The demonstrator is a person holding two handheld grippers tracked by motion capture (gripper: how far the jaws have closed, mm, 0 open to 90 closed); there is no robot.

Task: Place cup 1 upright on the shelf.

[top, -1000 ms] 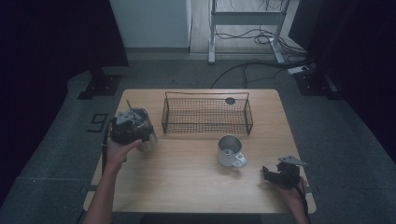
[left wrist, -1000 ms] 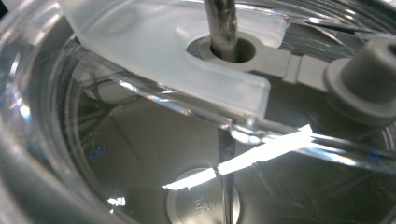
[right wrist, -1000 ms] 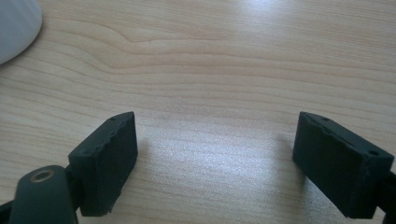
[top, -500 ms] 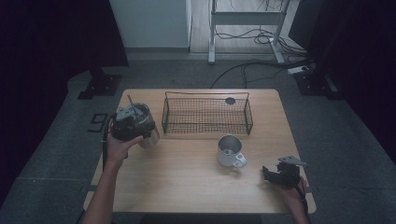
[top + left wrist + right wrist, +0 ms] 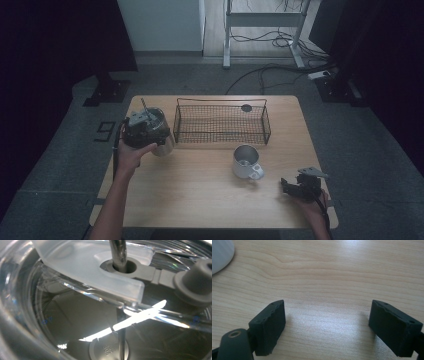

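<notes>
A clear cup (image 5: pixel 164 143) with a translucent lid (image 5: pixel 87 265) and a metal straw (image 5: pixel 144 106) hangs tilted over the table's left side. My left gripper (image 5: pixel 142 131) is clamped on it from the near side. In the left gripper view I look through the cup's wall (image 5: pixel 62 322) at the straw (image 5: pixel 119 252) passing through the lid's hole. My right gripper (image 5: pixel 289 186) rests low at the near right of the table (image 5: pixel 200 200). Its jaws (image 5: pixel 327 325) stand wide apart over bare wood with nothing between them.
A black wire basket (image 5: pixel 221 122) stands at the back middle, with a small dark disc (image 5: pixel 246 108) at its far right. A metal mug (image 5: pixel 245 161) with a white handle sits in front of the basket; its pale edge (image 5: pixel 219 255) shows in the right gripper view.
The left hand has lifted the clear cup a little higher over the table's left side. The right gripper has stayed where it was.
</notes>
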